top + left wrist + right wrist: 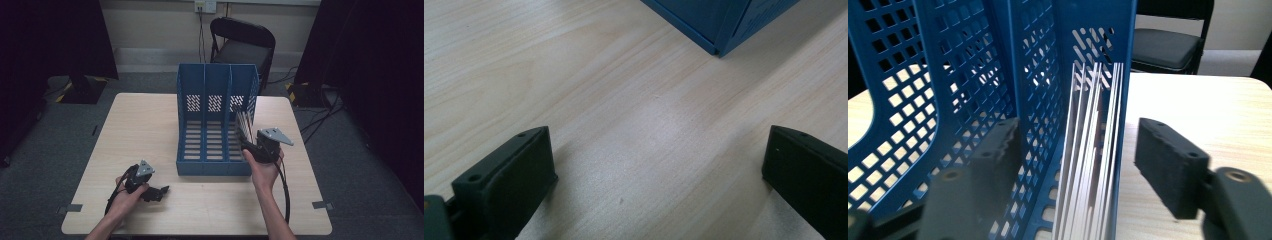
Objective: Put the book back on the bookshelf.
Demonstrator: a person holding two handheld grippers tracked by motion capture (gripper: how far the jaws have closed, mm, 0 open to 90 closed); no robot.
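Blue three-slot file rack (215,120) stands upright mid-bench (145,130), open front toward the person; a stack of thin white sheets (244,125) stands on edge in its rightmost slot, leaning against the right wall. In the right claw's own view the sheets (1093,150) run between the two black jaws, edges only visible, faces hidden, lower ends cut off by the frame bottom; jaws stand apart on either side, one inside the slot against the perforated divider, one outside the rack's right wall; pads do not press on the sheets, so the claw is open with nothing gripped. Right claw (251,145) from above sits at the rack's front right corner; its tips are mostly hidden behind the grey plate and the hand, hard to make out there; cable trails down along the forearm. Left claw (161,191) lies low near the bench's front left, well apart from the rack, held by the left hand (131,192); its own view shows the two jaws wide apart over bare wood, empty; only a blue corner of the rack (719,25) shows at the top, rest cut off. Black chair (242,42) behind the bench; room edges dark, detail lost.
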